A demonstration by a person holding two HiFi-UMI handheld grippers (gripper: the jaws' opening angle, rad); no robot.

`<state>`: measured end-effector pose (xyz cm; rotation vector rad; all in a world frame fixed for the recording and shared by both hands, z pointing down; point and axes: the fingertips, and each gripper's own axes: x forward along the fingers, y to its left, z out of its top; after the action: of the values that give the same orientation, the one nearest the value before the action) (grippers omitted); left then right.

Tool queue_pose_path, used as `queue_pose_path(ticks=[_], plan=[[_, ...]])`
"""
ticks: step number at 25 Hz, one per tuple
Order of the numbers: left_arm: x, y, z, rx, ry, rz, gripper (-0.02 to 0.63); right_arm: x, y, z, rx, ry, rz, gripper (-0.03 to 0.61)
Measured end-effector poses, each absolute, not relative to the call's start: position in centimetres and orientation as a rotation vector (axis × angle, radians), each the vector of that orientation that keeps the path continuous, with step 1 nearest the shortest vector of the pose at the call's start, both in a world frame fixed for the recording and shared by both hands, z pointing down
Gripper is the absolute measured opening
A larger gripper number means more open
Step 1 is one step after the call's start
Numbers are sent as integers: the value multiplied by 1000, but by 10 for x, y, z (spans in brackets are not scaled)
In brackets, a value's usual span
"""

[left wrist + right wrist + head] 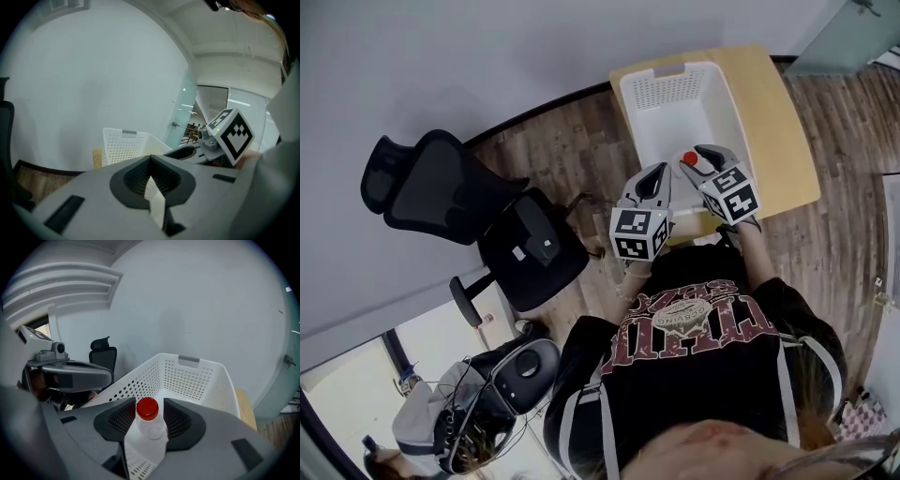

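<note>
Wooden flooring (572, 141) is running along a grey wall in the head view, and a small pale desk (787, 131) is carrying a white perforated basket (670, 89). A person in a black printed shirt is holding the right hand-held gripper (698, 157) over the near end of the basket, and it is pinching a clear bottle (690, 159) by the neck. The left hand-held gripper (659, 173) is hovering just beside it, above the basket's near left corner. A black office chair (441, 187) is standing well apart on the floor.

Looking along the left hand-held gripper (150, 161) in its own view, its jaws are pressing together at the tips with nothing between them. The basket (124, 145) is standing beyond them, and the right gripper's marker cube is showing at the right.

Seen from the right gripper view, the jaws are clamping the bottle (149, 427) just under its red cap (147, 408). The bottle is standing upright above the basket's hollow (187, 376), while the left gripper (70, 371) is reaching in from the left.
</note>
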<state>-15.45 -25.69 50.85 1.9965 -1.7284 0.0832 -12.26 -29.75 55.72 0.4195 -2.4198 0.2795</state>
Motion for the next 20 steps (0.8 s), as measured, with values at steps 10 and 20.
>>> queue_pose_path(ticks=[10,20], plan=[[-155,-258,509,1980,-1747,102,46,-131,-298,574,357,-2373,241,176],[-153,-258,509,1990,-1745,137,46,-130,-300,564,409,-2397,213,164]])
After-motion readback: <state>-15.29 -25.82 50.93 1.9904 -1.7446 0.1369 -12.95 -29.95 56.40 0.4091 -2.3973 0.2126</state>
